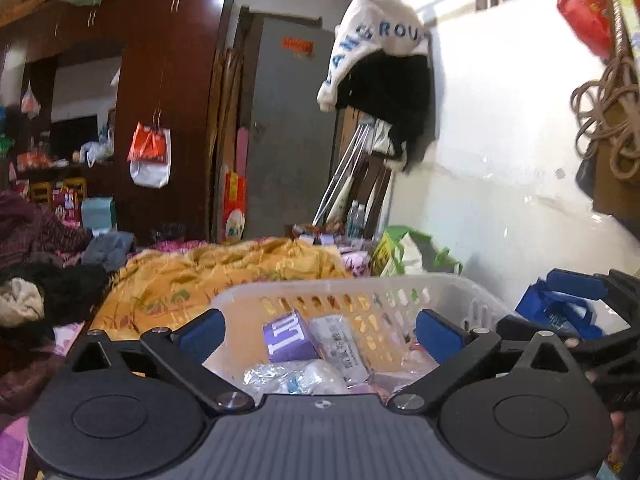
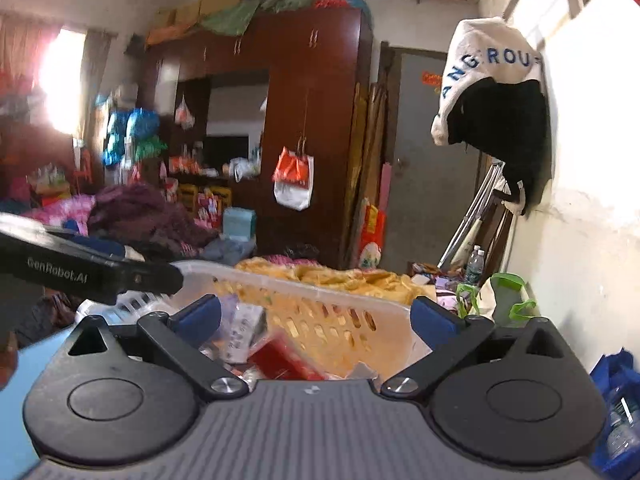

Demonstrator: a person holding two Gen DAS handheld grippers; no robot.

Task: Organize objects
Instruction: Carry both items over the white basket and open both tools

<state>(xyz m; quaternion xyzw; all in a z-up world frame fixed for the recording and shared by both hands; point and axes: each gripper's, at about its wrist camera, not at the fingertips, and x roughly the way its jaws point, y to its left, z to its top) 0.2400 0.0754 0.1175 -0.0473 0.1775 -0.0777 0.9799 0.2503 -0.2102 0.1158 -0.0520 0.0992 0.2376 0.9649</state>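
A white slotted plastic basket (image 1: 320, 286) lies just ahead of both grippers. Inside it are a purple box (image 1: 286, 336), a white printed packet (image 1: 340, 344) and clear-wrapped packs (image 1: 288, 378). My left gripper (image 1: 320, 332) hangs open above the basket's contents, its blue pads wide apart with nothing pressed between them. The right gripper's blue finger (image 1: 576, 284) shows at the right edge. In the right wrist view the basket rim (image 2: 312, 288) runs across between the blue pads of my open right gripper (image 2: 316, 318), over a red item (image 2: 280, 360). The left gripper's black body (image 2: 92, 276) reaches in from the left.
An orange-yellow quilt (image 1: 200, 276) lies behind the basket and dark clothes (image 1: 40, 280) are piled at left. A blue bag (image 1: 560, 312) and a green bag (image 1: 404, 252) sit by the white wall (image 1: 500, 160). A dark wardrobe (image 1: 160, 80) stands at the back.
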